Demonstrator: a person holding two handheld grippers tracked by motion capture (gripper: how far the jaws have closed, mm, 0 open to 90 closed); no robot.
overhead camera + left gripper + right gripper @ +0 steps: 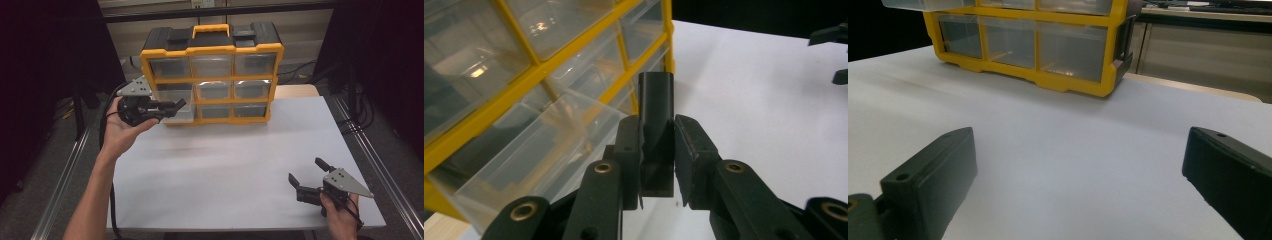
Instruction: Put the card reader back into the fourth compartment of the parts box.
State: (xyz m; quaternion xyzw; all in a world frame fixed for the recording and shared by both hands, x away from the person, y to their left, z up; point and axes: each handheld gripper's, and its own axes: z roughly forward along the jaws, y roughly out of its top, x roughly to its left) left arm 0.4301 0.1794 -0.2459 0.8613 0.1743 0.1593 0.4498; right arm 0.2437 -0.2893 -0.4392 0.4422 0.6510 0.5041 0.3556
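A yellow and black drawer organiser (212, 49) with clear drawers stands upright at the back of the white table (225, 170). Its left drawer in the bottom row, a clear drawer (175, 114) (539, 150), is pulled out. My left gripper (175, 106) (658, 150) hovers right in front of that drawer, shut on a small black block (655, 100) that sticks out past the pads. My right gripper (306, 172) (1080, 147) rests low near the table's front right corner, jaws wide open with nothing between them, pointing toward the organiser (1048, 50).
Metal rails (380, 165) run along both sides of the table. Cables (350, 117) hang at the back right. A wooden surface (297, 91) shows behind the table's far right edge.
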